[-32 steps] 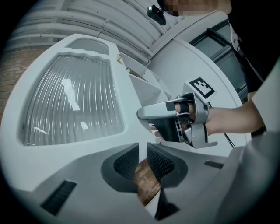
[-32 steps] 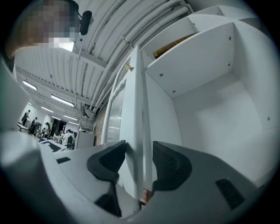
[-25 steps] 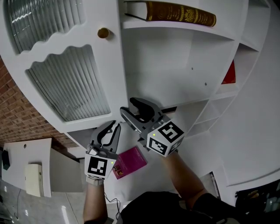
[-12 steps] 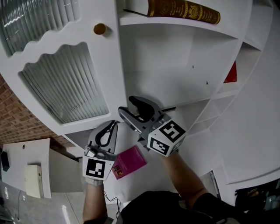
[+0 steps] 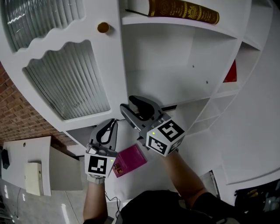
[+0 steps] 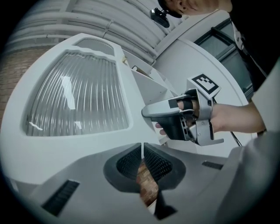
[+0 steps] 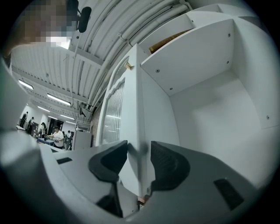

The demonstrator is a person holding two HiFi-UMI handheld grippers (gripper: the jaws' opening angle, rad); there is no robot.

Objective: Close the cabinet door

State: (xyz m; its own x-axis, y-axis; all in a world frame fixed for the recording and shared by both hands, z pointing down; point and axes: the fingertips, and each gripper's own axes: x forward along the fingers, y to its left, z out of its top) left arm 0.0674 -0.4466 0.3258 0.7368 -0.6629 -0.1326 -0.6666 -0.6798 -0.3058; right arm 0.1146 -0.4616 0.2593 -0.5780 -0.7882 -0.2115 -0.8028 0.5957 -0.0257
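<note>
Cabinet door [image 5: 117, 65] stands swung open at the left of the head view, with its free edge toward the white shelves [image 5: 175, 25], where a brown book [image 5: 183, 11] lies flat. The door is a white painted frame with a scalloped rail, two ribbed glass panes [image 5: 70, 83] and a small round brass knob [image 5: 103, 27] near the free edge. The right gripper [image 5: 127, 104] straddles the lower corner of that edge. The left gripper [image 5: 114, 124] hangs just below the door's bottom rail, above a pink booklet [image 5: 130, 160], and a brick wall [image 5: 17, 113] shows at the left. In the left gripper view that gripper's ridged pads meet at the tips with nothing between them. The lower pane fills the space ahead, and the right gripper shows side-on at the door's edge. In the right gripper view the door's edge stands between the pads. The jaws have just been closing on it, and both pads now appear to bear on the painted frame, one on each face. By judgement the panel is stiff and will swing as one piece on its hinges with little effort. The gloss paint looks slippery, so a pinch may slide. The panes are the fragile part and should be kept clear. The proper hold is the solid frame at the free edge, or the knob.
</note>
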